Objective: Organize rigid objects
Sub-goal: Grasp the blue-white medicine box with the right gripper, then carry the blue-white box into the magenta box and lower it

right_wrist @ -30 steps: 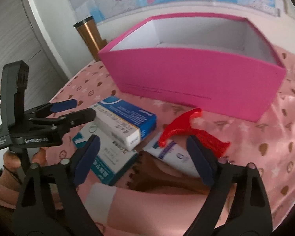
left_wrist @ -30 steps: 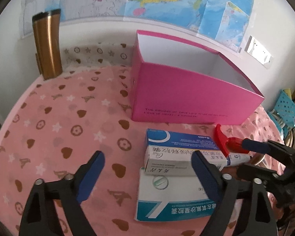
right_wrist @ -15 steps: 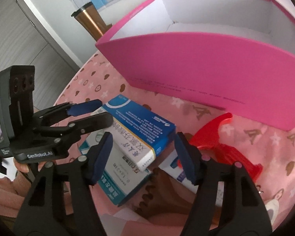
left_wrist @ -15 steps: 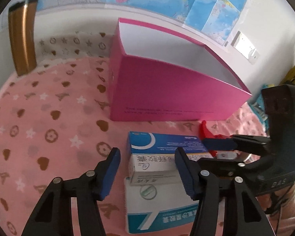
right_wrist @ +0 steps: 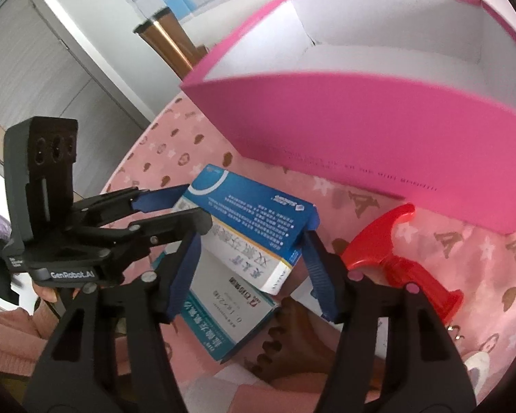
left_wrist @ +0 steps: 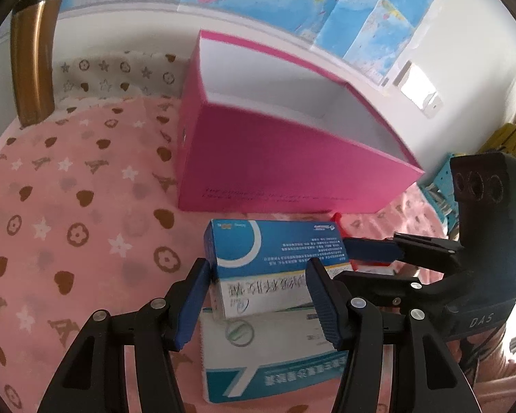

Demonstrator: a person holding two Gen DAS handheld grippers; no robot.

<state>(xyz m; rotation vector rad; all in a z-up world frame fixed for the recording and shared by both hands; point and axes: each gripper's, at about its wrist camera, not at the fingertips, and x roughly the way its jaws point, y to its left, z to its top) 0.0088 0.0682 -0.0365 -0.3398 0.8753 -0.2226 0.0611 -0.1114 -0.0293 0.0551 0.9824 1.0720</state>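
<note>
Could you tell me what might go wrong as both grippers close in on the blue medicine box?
1. The left gripper and right gripper both straddle the blue medicine box; their fingers could collide.
2. It lies on the teal-and-white medicine box, which may get dragged.
3. The pink box wall stands close behind; a low lift could hit it.
</note>
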